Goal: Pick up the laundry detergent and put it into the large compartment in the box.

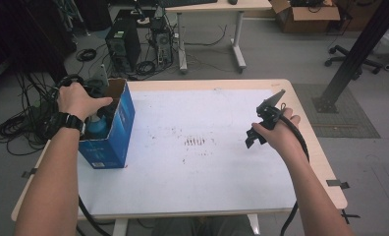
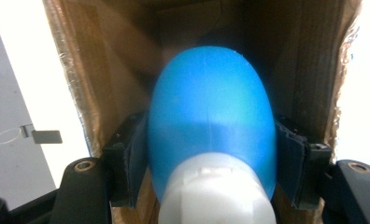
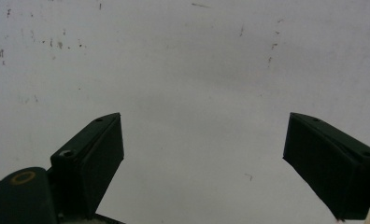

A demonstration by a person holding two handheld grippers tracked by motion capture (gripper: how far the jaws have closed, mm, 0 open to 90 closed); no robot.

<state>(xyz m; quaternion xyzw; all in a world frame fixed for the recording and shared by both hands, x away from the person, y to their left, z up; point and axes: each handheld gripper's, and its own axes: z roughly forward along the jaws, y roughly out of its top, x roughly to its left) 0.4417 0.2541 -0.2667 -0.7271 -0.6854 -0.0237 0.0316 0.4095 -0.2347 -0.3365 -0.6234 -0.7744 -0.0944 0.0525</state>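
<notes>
White-topped table with pale wood edge [image 1: 222, 196] is taking up the middle of the high view, scuffed near centre, bare otherwise.

Open-topped blue cardboard box [image 1: 115, 129] is standing upright at the left edge of the table, left-centre of the high view; its brown corrugated inside [image 2: 108, 70] is walling in the upper part of the left gripper view.

Smooth blue plastic bottle with a white cap end [image 2: 211, 121] is sitting inside that box, in the middle of the left gripper view, cap end toward the camera at bottom centre; in the high view a bit of it [image 1: 98, 127] is peeking out under the hand.

Left claw [image 2: 211, 161] is reaching down into the box, pads pinching the bottle on both flanks just past the cap.

Right claw [image 3: 202, 154] is hanging spread wide over bare table at the right of the high view [image 1: 267, 117], holding nothing.

Handling, my read:
- rounded glossy shell, probably slippery; pads are bearing on a curve, so it's likely wanting to squirt out or rotate
- rigid-ish plastic, likely light; fill level can't be told
- best hold is looking like low on the body near the cap shoulder, where it's gripped now
- box walls are tight, so a straight lift along the box axis is safest
</notes>
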